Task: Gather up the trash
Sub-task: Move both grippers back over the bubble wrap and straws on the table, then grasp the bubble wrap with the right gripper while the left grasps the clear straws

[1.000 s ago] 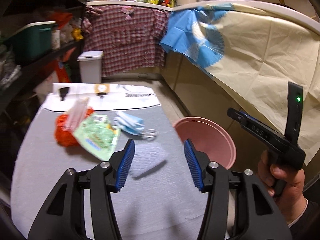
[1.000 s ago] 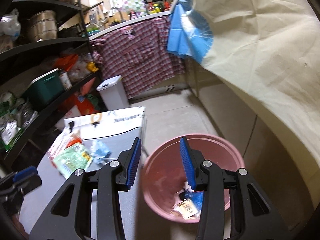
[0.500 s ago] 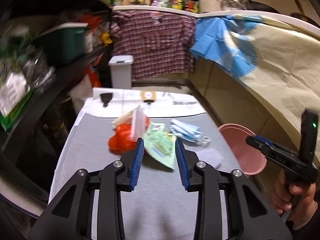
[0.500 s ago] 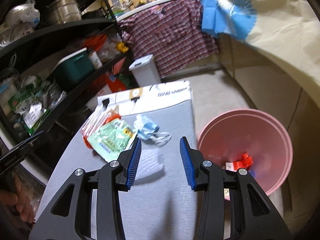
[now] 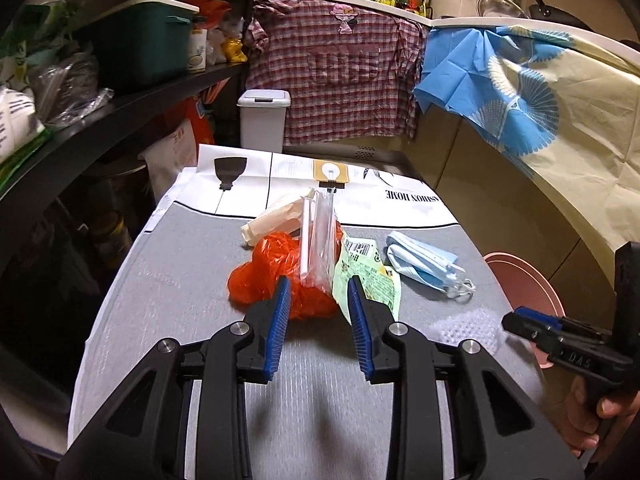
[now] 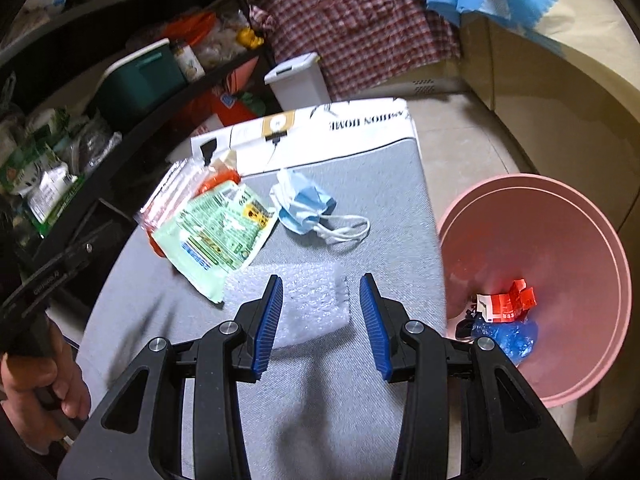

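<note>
both spread, left tool (image 5: 316,294) hovers by the orange bag (image 5: 276,276), right tool (image 6: 320,300) over bubble wrap (image 6: 304,300).

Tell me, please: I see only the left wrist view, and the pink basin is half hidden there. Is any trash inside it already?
Observer: Yes. At the bottom of the pink basin lie a red-and-white wrapper and a crumpled blue plastic piece.
Operator: And the right gripper, is it open or shut?
Observer: The right gripper is open and holds nothing. The bubble wrap on the grey mat shows between its fingers.
</note>
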`<state>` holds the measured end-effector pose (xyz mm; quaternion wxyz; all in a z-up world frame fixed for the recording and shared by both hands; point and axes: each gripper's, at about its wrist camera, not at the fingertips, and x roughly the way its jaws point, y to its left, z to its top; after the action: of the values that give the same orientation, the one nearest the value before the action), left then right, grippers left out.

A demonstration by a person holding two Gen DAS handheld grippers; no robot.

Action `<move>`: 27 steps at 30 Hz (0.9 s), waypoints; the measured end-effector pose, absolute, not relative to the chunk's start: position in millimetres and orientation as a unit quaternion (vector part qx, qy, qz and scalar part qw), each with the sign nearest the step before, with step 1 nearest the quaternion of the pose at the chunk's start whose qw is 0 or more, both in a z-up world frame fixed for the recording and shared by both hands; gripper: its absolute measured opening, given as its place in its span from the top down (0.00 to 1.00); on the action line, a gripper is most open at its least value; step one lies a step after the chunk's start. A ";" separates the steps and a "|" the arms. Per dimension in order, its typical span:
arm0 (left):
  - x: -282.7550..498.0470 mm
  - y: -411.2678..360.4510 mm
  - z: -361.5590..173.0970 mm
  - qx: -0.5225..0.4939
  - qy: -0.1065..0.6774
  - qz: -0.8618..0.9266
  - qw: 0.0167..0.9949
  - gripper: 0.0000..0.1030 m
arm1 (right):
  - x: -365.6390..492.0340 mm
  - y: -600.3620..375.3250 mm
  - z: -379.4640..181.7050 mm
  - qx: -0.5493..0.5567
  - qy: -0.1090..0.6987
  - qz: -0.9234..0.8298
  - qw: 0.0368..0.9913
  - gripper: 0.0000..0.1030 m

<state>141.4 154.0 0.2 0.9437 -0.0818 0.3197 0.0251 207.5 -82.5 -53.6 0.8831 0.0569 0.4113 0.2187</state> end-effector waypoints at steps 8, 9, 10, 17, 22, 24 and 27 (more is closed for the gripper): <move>167.7 152.2 -5.8 -0.072 0.322 0.020 0.944 0.71 | 222.5 -69.9 -71.4 0.029 0.433 0.224 0.873 0.60; 169.8 152.6 -7.8 -0.070 0.325 0.023 0.943 0.71 | 223.9 -68.8 -74.3 0.025 0.436 0.225 0.871 0.60; 171.8 154.3 -10.7 -0.072 0.330 0.026 0.941 0.71 | 224.8 -67.8 -76.1 0.024 0.438 0.226 0.870 0.61; 176.5 161.3 -15.9 -0.085 0.339 0.029 0.937 0.78 | 225.3 -62.8 -82.7 0.010 0.445 0.239 0.863 0.74; 176.2 163.2 -17.1 -0.090 0.346 0.030 0.933 0.91 | 221.4 -59.3 -81.1 0.000 0.442 0.244 0.863 0.86; 174.9 163.1 -16.7 -0.091 0.347 0.029 0.933 0.93 | 219.5 -59.2 -79.4 -0.002 0.439 0.246 0.864 0.90; 172.1 162.3 -15.4 -0.090 0.346 0.028 0.934 0.95 | 215.5 -60.5 -74.9 -0.003 0.431 0.248 0.868 0.93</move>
<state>172.1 162.3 -15.4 0.9336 -0.0899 0.3458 0.0278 215.5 -60.5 -74.9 0.8679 -0.0029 0.4305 0.2478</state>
